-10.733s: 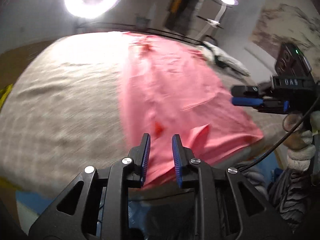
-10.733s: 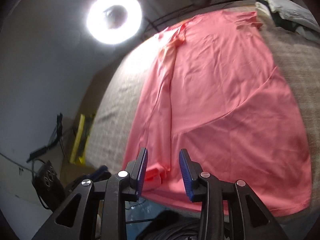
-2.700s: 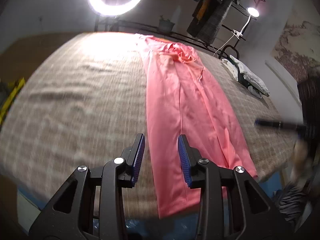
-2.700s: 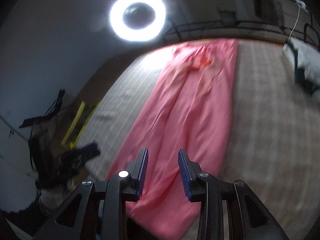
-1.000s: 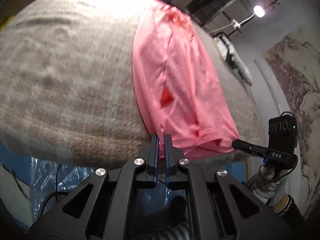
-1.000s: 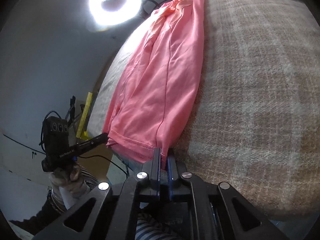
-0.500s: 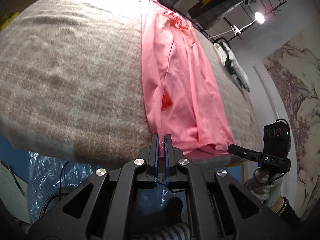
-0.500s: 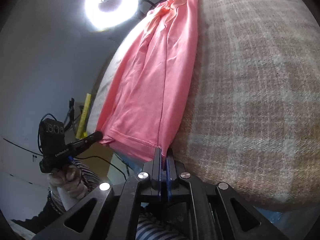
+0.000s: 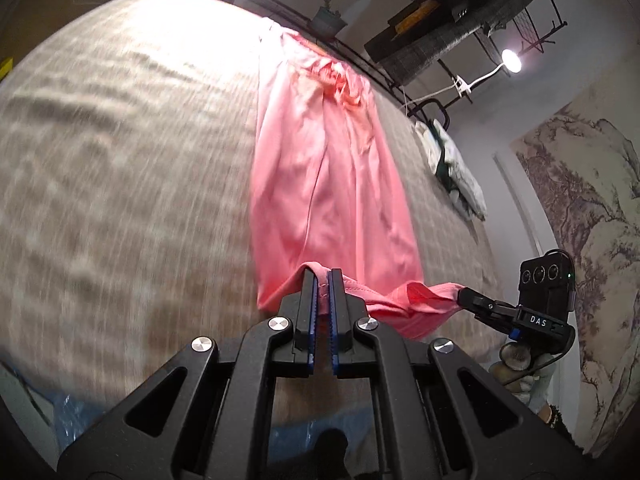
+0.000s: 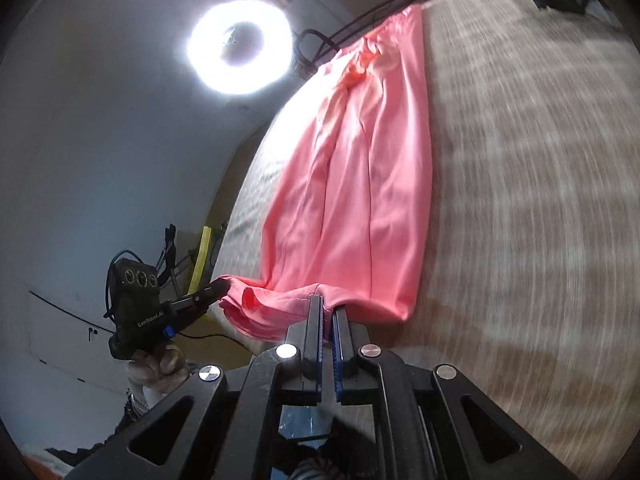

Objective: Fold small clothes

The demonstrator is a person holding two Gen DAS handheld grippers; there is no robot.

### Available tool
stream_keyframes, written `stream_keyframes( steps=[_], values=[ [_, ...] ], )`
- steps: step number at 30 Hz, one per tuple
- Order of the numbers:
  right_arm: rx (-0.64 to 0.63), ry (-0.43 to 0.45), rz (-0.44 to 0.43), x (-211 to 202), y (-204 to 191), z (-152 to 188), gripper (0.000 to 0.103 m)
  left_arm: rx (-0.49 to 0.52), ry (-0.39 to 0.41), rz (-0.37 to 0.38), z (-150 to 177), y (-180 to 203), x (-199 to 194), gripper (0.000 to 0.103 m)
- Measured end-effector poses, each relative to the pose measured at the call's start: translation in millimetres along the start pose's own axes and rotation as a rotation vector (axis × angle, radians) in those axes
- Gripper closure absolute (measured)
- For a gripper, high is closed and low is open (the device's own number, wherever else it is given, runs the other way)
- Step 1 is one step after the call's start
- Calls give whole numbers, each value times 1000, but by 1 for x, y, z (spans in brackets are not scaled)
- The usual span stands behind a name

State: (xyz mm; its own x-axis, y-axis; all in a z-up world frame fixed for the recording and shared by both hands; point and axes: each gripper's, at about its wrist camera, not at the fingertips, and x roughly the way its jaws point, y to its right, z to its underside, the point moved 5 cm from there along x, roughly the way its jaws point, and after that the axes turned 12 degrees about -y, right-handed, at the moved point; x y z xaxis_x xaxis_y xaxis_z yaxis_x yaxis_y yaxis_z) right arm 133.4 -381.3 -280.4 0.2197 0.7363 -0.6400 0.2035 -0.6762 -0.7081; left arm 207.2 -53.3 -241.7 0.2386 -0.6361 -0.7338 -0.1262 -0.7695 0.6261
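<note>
Pink garment (image 9: 328, 184) lengthwise on a checked beige table (image 9: 120, 168) under a ring light (image 10: 240, 46), near hem pinched by left tool (image 9: 322, 276) and right tool (image 10: 329, 304), "DAS" readable.
</note>
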Motion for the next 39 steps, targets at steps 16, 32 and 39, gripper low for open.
stream_keyframes(
  steps=[16,32,39],
  values=[
    [4,108,50,10,15,-141,102,-14,57,-42,-134,2,48,101],
    [111,164,47,25,61,-197,102,-40,94,-158,-190,-18,91,100],
    [139,161,98,37,74,-213,85,-55,129,-189,-199,-25,88,100]
  ],
)
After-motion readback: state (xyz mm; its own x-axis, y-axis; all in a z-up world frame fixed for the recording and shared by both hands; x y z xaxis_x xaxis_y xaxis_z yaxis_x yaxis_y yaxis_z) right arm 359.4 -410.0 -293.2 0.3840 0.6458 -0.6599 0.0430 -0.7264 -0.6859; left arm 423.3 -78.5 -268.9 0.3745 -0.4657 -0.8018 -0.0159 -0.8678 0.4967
